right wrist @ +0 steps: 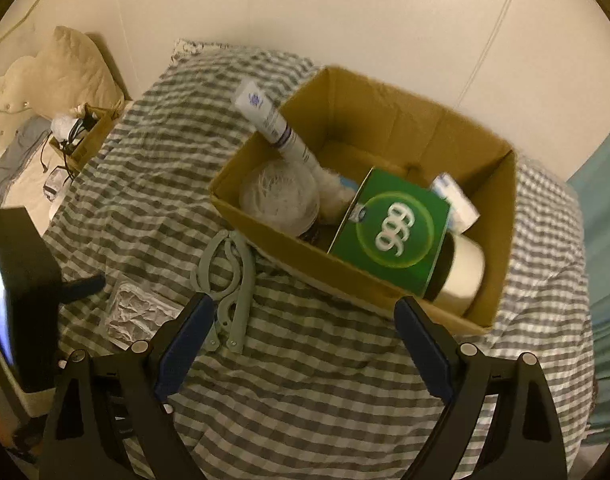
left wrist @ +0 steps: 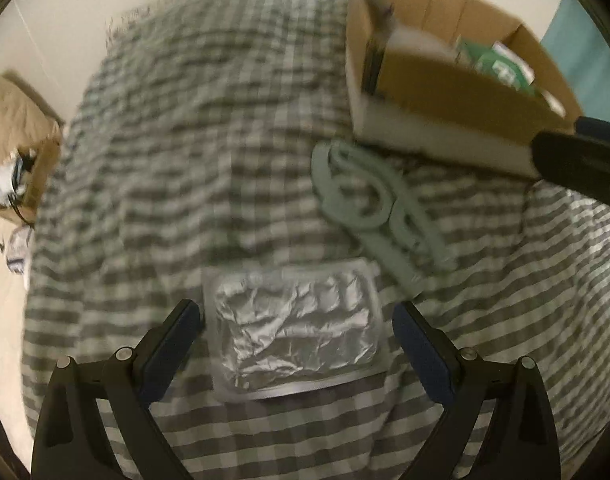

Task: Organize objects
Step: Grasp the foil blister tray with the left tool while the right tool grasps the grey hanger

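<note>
A silver foil packet (left wrist: 295, 330) lies on the grey checked bedspread (left wrist: 177, 152), between the fingers of my open left gripper (left wrist: 297, 316). It also shows in the right wrist view (right wrist: 139, 314). A pale green folding hanger (left wrist: 379, 208) lies beyond it, next to a cardboard box (left wrist: 457, 92). In the right wrist view the hanger (right wrist: 231, 276) lies left of the box (right wrist: 385, 284), which holds a green carton (right wrist: 393, 236), a white tube (right wrist: 273, 120), a bottle (right wrist: 463, 272) and a clear round container (right wrist: 279, 196). My right gripper (right wrist: 301, 312) is open and empty, above the bedspread near the box.
A second small cardboard box (right wrist: 85, 136) with cables sits at the far left by a cream pillow (right wrist: 73, 72). A white wall (right wrist: 345, 12) runs behind the bed. A teal surface (right wrist: 605, 216) lies at the right edge. The left gripper's body (right wrist: 21, 280) shows at left.
</note>
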